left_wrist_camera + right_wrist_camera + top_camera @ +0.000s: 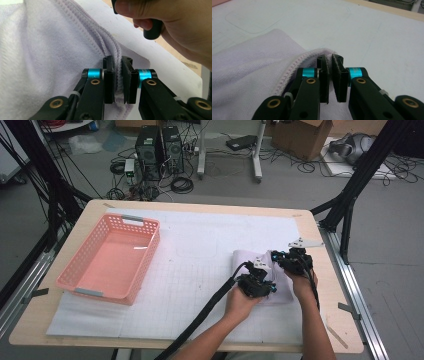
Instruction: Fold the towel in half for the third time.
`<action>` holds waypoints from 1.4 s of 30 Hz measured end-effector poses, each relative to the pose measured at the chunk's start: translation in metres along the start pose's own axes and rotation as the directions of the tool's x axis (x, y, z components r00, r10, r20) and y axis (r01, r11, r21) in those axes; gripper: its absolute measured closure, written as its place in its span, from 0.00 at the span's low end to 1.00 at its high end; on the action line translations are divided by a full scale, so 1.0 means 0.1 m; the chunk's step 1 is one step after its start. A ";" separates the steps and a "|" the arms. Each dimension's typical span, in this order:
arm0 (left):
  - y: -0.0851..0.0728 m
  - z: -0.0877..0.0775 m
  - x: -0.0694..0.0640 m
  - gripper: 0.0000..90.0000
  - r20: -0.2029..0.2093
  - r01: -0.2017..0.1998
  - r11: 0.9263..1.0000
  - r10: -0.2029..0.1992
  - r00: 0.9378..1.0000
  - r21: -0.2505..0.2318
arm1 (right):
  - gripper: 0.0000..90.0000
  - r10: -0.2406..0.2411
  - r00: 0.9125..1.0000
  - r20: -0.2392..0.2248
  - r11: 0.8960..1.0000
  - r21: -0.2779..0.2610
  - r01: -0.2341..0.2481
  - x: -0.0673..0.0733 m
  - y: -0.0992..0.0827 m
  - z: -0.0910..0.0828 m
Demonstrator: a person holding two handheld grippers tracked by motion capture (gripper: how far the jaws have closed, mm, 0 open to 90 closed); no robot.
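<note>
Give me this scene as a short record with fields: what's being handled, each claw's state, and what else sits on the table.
item handled: folded lilac towel, lying on the white mat
left claw: shut on the towel's stitched edge layers
right claw: shut on the towel's hemmed corner
basket: pink plastic basket, at the table's left side, apart from the towel
table: light wooden table

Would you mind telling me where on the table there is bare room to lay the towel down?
Free: the white mat between the pink basket and the lilac towel, plus the strip behind the towel. Crowded: the right side, where both tools pinch the towel.
</note>
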State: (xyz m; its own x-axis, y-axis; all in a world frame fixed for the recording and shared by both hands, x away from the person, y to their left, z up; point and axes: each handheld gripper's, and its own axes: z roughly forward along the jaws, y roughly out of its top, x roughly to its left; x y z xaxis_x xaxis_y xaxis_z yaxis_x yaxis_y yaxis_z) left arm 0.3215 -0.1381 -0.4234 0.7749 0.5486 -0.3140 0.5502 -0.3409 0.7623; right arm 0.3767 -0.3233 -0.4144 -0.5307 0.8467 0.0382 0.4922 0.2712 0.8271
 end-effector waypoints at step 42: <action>-1.15 -1.82 1.03 0.34 -0.204 -0.133 0.939 0.069 0.977 -0.317 | 0.71 0.106 0.993 -0.052 0.994 -0.015 -0.106 0.44 -0.54 -0.61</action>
State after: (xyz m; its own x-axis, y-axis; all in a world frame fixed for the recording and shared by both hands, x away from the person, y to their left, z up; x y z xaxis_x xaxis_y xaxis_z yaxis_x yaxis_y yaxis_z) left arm 0.2817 0.0964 -0.4408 0.7313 0.6679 -0.1385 0.3155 -0.1511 0.9368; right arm 0.2847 -0.3291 -0.4228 -0.5108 0.8457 0.1542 0.5353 0.1725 0.8268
